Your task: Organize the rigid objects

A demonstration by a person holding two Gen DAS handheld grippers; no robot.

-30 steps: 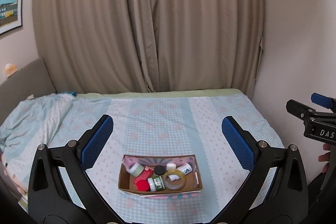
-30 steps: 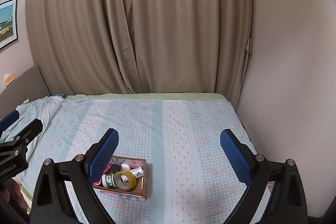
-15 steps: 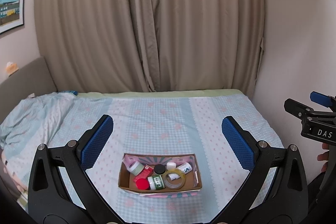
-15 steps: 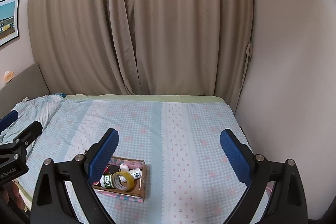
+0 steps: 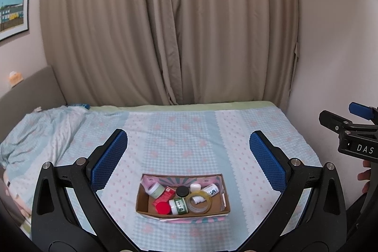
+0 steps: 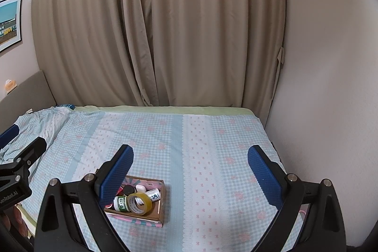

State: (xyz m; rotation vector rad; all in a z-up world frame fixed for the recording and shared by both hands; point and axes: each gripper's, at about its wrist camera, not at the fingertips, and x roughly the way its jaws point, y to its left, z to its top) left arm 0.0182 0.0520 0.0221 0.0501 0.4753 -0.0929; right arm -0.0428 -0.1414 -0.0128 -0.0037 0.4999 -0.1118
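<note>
An open cardboard box (image 5: 141, 202) sits on the bed near its front edge; it also shows in the right wrist view (image 6: 161, 202). In it lie a tape roll (image 5: 198, 203), a green-labelled bottle (image 5: 178, 206), a red cap (image 5: 162, 207), a black lid (image 5: 182, 191), a pale green jar (image 5: 156, 189) and small white bottles. My left gripper (image 5: 188, 158) is open and empty, held above the box. My right gripper (image 6: 190, 171) is open and empty, above the bed to the right of the box.
The bed (image 5: 189, 134) has a blue checked sheet with pink flowers. A rumpled blanket (image 5: 35, 134) lies at its left. Beige curtains (image 5: 165, 27) hang behind. A wall (image 6: 330, 86) borders the right side. A grey headboard (image 5: 28, 91) stands at the left.
Both grippers have drifted slightly; the views have tilted up a little, so the box sits lower in frame. Both stay open and empty.
</note>
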